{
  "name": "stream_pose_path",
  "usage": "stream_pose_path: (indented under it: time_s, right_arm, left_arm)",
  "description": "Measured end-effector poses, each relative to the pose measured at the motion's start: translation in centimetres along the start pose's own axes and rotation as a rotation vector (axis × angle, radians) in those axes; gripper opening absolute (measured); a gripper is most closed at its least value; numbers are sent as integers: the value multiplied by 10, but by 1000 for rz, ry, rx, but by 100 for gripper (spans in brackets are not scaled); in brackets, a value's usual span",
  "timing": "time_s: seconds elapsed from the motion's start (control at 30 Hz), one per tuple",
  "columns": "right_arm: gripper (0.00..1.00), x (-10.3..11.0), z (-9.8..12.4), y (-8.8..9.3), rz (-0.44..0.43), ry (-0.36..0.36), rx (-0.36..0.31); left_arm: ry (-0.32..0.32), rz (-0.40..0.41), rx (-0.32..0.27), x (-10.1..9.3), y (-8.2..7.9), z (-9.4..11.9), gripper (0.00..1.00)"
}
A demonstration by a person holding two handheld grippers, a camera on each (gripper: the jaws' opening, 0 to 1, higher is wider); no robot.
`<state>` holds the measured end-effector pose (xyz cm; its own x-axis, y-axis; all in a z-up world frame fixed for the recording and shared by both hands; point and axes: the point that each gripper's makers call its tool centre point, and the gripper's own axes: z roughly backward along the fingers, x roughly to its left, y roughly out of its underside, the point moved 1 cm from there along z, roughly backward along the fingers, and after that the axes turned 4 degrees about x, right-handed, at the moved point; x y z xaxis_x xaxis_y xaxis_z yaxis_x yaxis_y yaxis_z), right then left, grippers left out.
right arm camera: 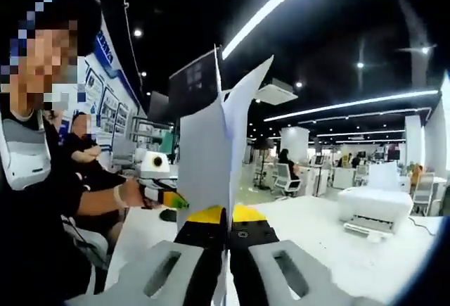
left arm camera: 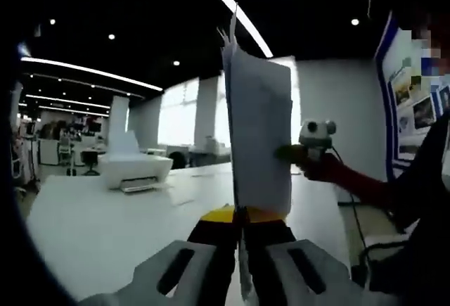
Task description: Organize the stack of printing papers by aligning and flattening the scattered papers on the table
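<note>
With both grippers' fingers closed on the upright paper stack, held above the counter beside the printer, we risk loose sheets slipping askew.

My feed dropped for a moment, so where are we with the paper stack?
Done: the papers are gathered into one stack and lifted off the table.
In hand: the left tool and the right tool are each shut on an edge of the stack, holding it upright. Sheet corners at the top look uneven.
Left: square the edges, then lay the stack flat on the table near the printer.
</note>
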<state>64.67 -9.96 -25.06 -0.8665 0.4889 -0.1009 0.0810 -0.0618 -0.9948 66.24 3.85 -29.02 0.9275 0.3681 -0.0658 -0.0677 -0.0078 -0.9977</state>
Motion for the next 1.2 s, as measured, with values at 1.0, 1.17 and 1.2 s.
stream_pose_path:
  time_s: [1.0, 1.17, 1.2]
  right_arm:
    - [11, -2, 4, 19, -60, 18, 93]
    - [13, -1, 3, 28, -88, 4, 102]
    - [10, 0, 3, 27, -95, 0, 100]
  left_arm:
    - [-12, 16, 99, -7, 4, -19, 34]
    - [30, 6, 96, -14, 10, -19, 16]
    - [29, 4, 95, -12, 10, -19, 14]
